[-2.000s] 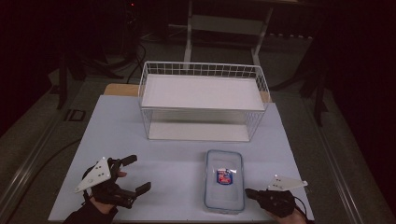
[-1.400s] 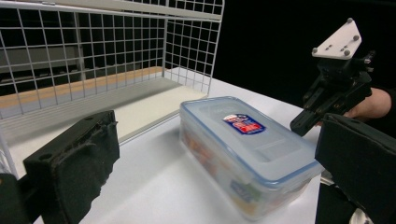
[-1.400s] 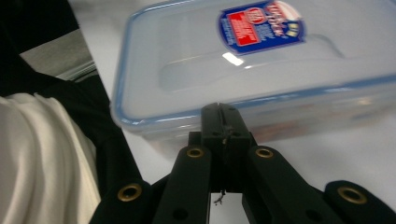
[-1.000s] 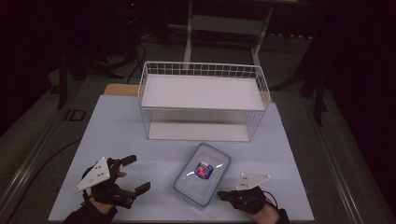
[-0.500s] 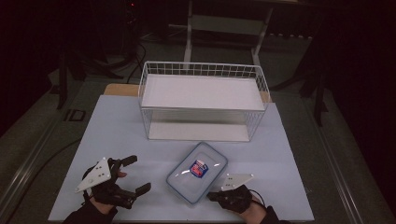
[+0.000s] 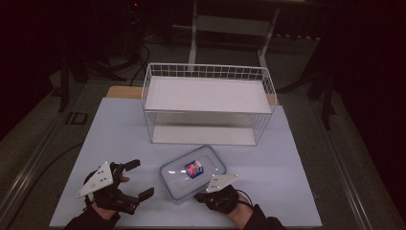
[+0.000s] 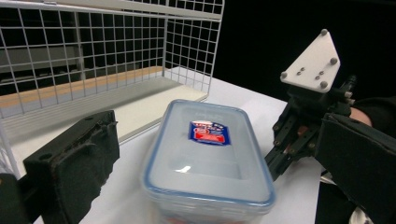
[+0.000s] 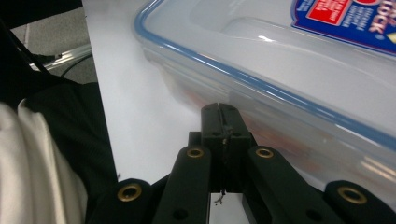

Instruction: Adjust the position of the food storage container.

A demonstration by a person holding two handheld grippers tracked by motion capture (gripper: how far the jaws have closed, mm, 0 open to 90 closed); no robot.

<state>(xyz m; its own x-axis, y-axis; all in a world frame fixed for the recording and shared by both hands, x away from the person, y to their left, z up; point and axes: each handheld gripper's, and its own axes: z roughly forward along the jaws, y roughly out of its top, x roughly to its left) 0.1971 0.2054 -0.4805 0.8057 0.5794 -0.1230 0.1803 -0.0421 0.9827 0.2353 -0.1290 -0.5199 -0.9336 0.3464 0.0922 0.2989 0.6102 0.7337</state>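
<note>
A clear plastic box point(image 6: 192, 172) with a blue-rimmed lid and a red and blue sticker lies askew on the white table point(image 6: 297, 163), in front of the wire basket. My right gripper point(image 6: 200, 196) is shut, with nothing between its jaws. In the right gripper view its closed tips point(image 8: 219, 112) rest against the box's side wall point(image 8: 280, 60). My left gripper point(image 6: 141, 178) stands open at the near left, a short way from the box. In the left gripper view the box point(image 7: 208, 154) lies ahead between the two jaws point(image 7: 217, 140) without touching them, and the right gripper point(image 7: 303, 126) is beyond it.
A white wire basket point(image 6: 206, 72) with a flat white floor stands at the back of the table, its mesh wall point(image 7: 93, 46) close behind the box. Dark floor and stand legs surround the table. A dark sleeve point(image 8: 60, 140) lies at the near edge.
My right gripper has slid left along the near edge. The box has moved left with it and turned from square to askew. The left gripper has kept still.
</note>
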